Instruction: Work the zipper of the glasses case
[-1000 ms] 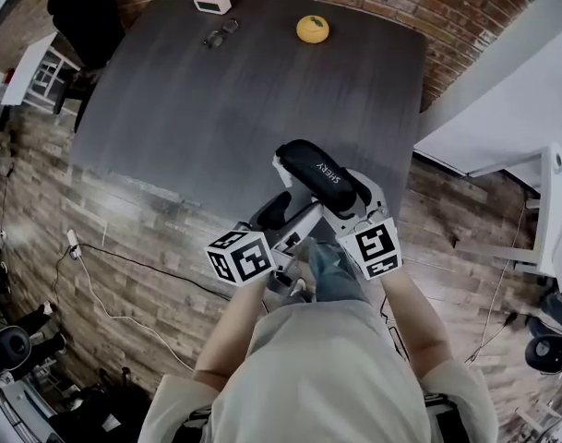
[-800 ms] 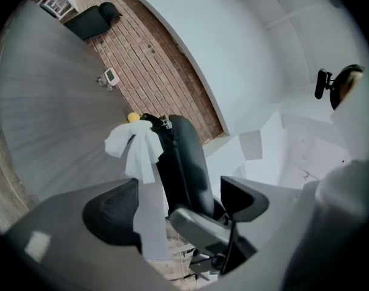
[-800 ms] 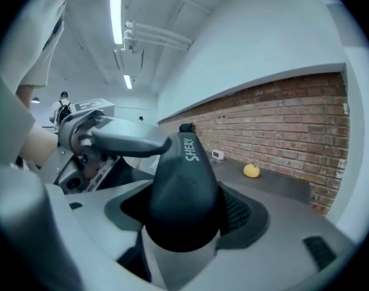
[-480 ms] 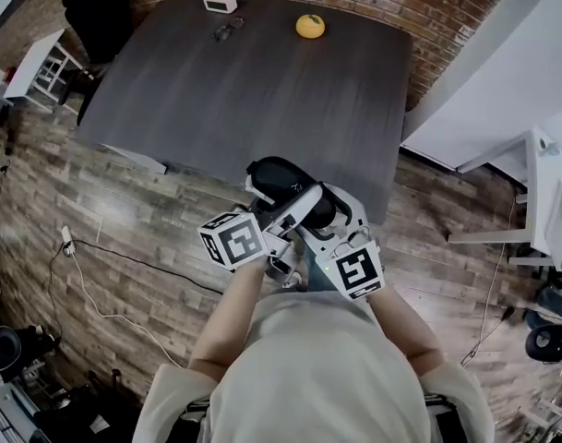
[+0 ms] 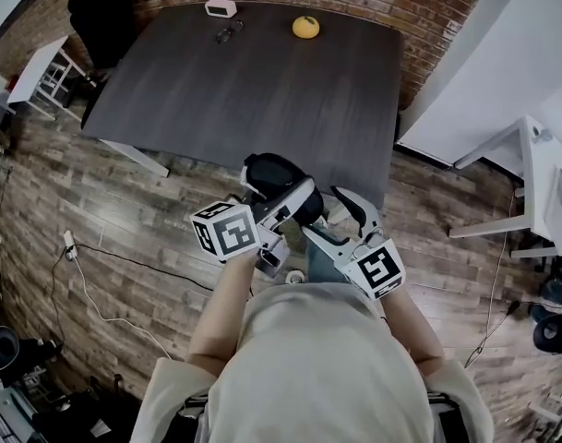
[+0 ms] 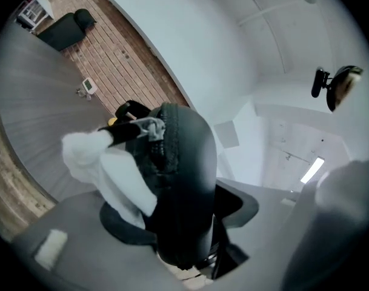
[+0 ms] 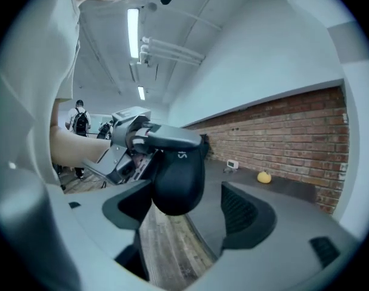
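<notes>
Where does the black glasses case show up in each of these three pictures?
Head view: the glasses case is near the centre, at the near edge of the dark table.
Left gripper view: centre, large and close.
Right gripper view: just left of centre.
Shared landmark: the small white box at the table's far end.

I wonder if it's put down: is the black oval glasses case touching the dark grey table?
Apart. The right gripper view shows the black oval glasses case in the air over wooden floor, the dark grey table farther back.
</notes>
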A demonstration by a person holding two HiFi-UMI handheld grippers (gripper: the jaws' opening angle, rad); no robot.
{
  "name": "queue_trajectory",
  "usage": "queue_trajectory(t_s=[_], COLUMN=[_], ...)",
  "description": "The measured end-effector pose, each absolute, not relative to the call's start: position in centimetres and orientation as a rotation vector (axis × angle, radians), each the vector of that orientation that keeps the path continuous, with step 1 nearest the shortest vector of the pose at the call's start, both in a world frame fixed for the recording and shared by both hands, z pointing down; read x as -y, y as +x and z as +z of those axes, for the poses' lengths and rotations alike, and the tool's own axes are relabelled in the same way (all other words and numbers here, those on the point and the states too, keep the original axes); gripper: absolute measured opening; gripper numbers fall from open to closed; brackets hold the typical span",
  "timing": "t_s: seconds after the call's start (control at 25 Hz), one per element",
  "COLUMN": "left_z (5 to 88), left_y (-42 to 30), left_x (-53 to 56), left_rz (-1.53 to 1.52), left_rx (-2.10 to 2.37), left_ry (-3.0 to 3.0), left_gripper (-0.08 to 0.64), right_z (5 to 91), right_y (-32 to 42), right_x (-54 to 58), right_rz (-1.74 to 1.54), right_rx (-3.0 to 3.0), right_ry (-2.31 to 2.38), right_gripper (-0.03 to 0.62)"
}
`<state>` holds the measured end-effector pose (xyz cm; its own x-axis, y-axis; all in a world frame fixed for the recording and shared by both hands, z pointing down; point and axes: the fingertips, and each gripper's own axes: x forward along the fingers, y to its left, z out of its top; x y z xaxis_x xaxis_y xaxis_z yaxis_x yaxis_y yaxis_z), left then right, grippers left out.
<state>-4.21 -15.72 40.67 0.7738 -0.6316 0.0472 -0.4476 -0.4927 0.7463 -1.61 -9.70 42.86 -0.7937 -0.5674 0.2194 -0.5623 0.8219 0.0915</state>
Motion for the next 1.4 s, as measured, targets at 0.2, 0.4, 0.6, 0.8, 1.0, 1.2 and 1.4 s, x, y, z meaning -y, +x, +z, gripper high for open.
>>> queue_trajectory(t_s=[0.2, 0.4, 0.6, 0.8, 1.0, 1.2, 1.4], left_z=[41.2, 42.7, 44.4, 45.5, 46.6, 47.4, 47.9], left_y=[-3.4, -1.2, 1.6, 3.8, 4.2, 4.2, 4.3], left_x=[14.3, 12.2, 10.2, 8.5, 7.5, 6.9, 6.6], left_rz=[-0.160, 0.000, 0.239, 0.388, 0.547, 0.641, 0.662], left_rx=[0.771, 0.717, 0.683, 0.641, 0.640, 0.603, 0.561], left_ry=[2.272, 2.351, 2.460, 2.537, 2.601, 2.639, 2.636], left_gripper=[0.275, 0.273, 0.272, 0.272, 0.272, 0.272, 0.272], right_z=[39.6, 35.4, 35.4, 38.7, 40.2, 40.9, 41.1], right_y=[1.6, 0.3, -5.0, -7.4, -7.0, -6.5, -6.2], right_x=[9.5, 11.2, 11.1, 10.2, 8.5, 6.6, 5.2], right_rz=[-0.020, 0.003, -0.073, 0.018, 0.157, 0.110, 0.031], right_rx=[2.758, 2.717, 2.506, 2.244, 2.034, 1.925, 1.881], right_ry=[0.810, 0.640, 0.284, -0.070, -0.303, -0.443, -0.541], right_gripper=[0.346, 0.333, 0.304, 0.293, 0.250, 0.177, 0.076])
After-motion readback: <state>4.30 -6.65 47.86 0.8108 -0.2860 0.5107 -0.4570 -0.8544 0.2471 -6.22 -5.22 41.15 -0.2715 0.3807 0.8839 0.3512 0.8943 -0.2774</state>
